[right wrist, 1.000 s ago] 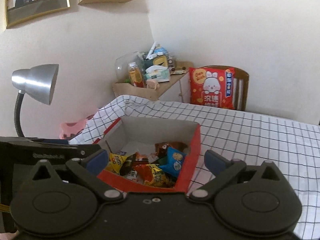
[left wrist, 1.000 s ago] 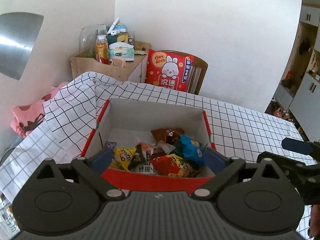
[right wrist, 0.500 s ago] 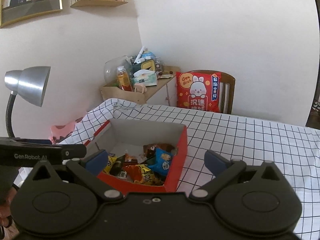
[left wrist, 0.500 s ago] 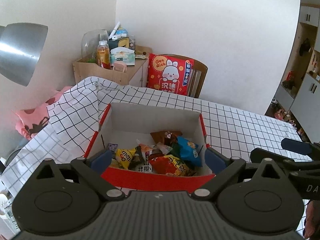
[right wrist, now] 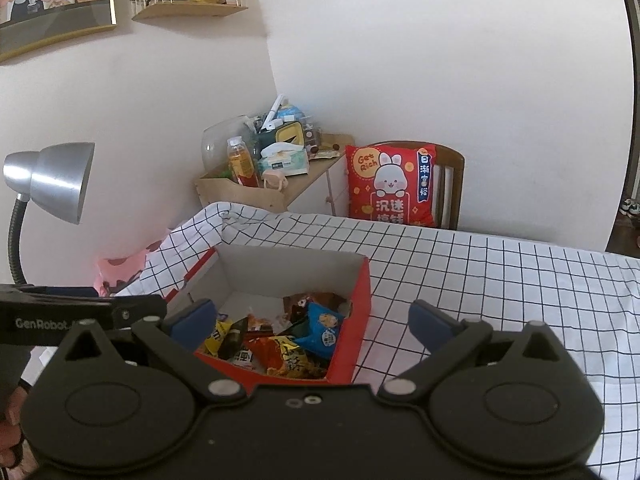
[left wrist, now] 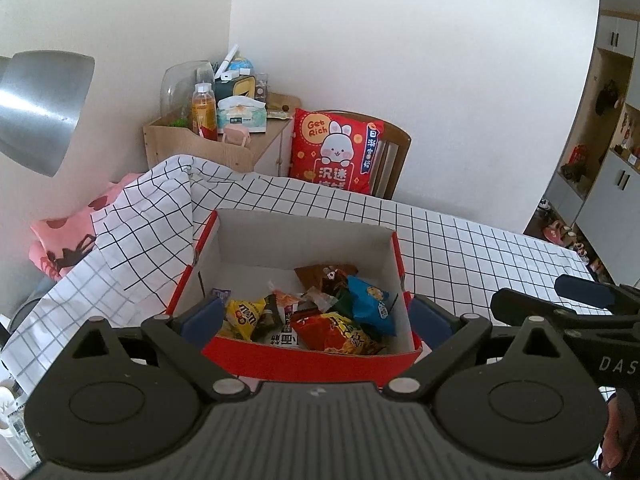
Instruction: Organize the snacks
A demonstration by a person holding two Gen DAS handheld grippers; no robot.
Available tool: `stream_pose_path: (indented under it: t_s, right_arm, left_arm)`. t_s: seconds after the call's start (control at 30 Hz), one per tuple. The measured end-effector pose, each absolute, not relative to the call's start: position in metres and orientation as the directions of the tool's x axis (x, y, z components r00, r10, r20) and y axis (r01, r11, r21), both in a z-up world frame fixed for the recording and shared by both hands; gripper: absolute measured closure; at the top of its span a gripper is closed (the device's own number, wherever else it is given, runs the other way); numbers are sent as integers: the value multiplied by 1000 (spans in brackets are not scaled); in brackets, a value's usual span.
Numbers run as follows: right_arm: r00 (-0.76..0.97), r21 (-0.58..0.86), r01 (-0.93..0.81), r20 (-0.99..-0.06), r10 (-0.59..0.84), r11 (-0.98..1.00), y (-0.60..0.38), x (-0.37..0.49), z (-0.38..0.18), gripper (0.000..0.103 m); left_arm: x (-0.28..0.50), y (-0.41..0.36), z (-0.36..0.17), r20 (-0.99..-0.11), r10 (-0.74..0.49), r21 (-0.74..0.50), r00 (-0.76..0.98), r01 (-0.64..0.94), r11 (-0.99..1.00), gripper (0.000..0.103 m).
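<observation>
Left tongs [left wrist: 314, 316] spread wide, nothing gripped, blue pads straddling the near corners of the red box [left wrist: 308, 358]. Right tongs [right wrist: 312, 320] also wide open and empty, hovering off the box's right side, left pad over the box, right pad over bare checkered tablecloth [right wrist: 500, 280]. Box sitting on the table, white inside, open top. Snacks piled at the near end: yellow M&M's packet [left wrist: 244, 314] on the left, orange-red chip bag [left wrist: 336, 330] in front, blue packet [left wrist: 370, 300] to the right, brown wrapper [left wrist: 326, 274] behind. Far half of the box floor bare. Red rabbit cushion [left wrist: 336, 150] propped on a wooden chair past the table. Silver lamp [right wrist: 60, 182] off to the left.
</observation>
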State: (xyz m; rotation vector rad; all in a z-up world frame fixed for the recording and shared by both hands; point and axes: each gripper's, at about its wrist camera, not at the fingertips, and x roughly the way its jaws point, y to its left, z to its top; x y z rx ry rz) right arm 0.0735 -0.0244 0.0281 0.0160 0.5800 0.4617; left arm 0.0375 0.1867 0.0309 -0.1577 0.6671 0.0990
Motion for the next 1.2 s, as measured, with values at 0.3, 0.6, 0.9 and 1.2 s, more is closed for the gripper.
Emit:
stream_pose_path:
  t_s: [0.3,0.6,0.9,1.2]
  right_arm:
    - [730,152,-408,-537,422,900,-25,77,29,0]
    - [723,153,-407,-549,419,901,-24,77,27,0]
    - [715,152,-398,-567,410,905,-25,78,23,0]
    - [712,153,-391,-575,404,908,-28,77,20,0]
  left_arm:
    - [36,185,34,-625,29,-122,780,-134,984,3]
    - [37,185,35,-630,38,-111,775,-139,984,3]
    - [38,185,30,-654,33,-115,756,-143,983,3]
    - [40,181,25,-665,38,-107,746,-145,984,3]
